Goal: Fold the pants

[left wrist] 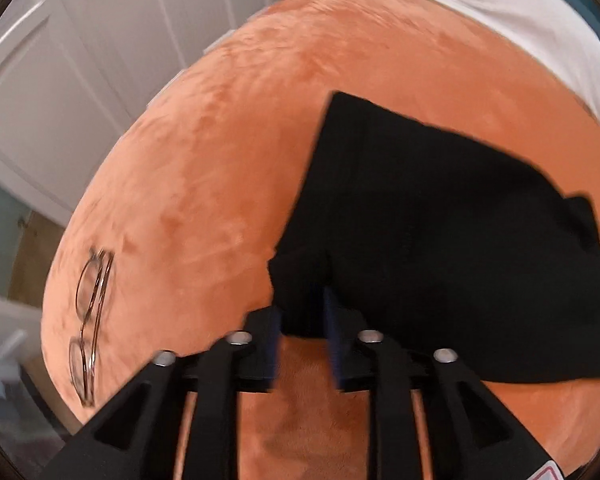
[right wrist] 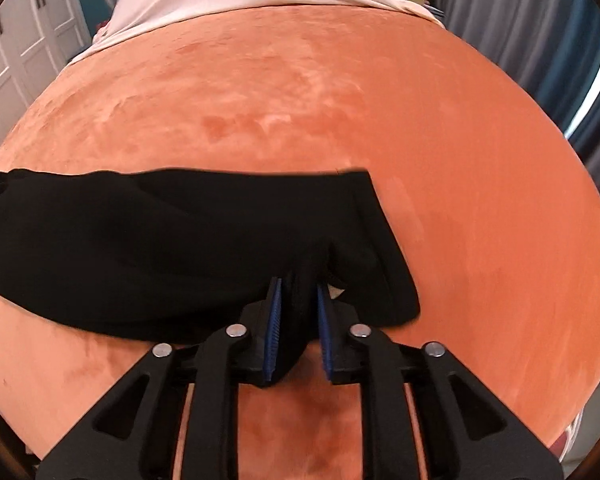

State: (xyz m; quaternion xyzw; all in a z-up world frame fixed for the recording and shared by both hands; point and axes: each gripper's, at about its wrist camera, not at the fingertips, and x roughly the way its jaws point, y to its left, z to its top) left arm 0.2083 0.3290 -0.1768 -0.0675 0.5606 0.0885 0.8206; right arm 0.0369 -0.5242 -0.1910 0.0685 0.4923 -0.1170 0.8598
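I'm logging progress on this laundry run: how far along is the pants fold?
Done: the black pants lie on the orange blanket as a compact folded block. In hand: the near edge sits between the pads of the left claw and the right claw; both look parted, seemingly letting go. Left: perhaps a last fold or smoothing. The glasses lie apart.

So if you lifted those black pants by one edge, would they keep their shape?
Probably not. The black pants sag and bunch where the right gripper meets them, so they look floppy. Thin cloth, likely light. The plush orange blanket may drag at them.
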